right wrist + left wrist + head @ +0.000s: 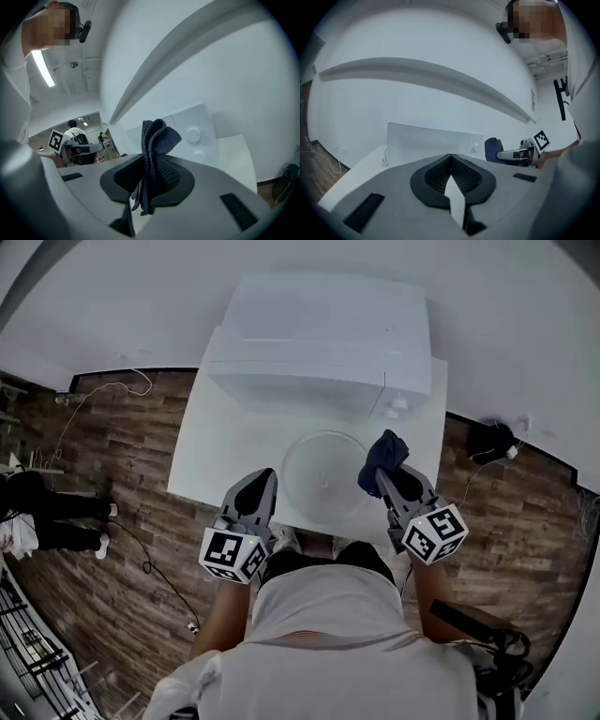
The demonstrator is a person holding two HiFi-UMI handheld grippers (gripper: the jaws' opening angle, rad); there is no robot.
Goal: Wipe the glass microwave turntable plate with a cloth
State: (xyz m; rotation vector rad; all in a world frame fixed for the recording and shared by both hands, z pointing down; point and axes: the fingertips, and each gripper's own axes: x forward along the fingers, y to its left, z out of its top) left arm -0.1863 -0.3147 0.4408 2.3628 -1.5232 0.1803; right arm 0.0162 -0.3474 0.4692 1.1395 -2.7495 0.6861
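We see the round, clear glass turntable plate (pixel 323 474) lying flat on the white table (pixel 202 460), just in front of the boxy white microwave (pixel 319 352). The right gripper (pixel 149 164) clamps a folded dark blue cloth (pixel 157 138), soft and bunched, by the plate's right rim. The left gripper (pixel 450 161) has its ribbed black jaws closed together on nothing, just beside the plate's left edge.
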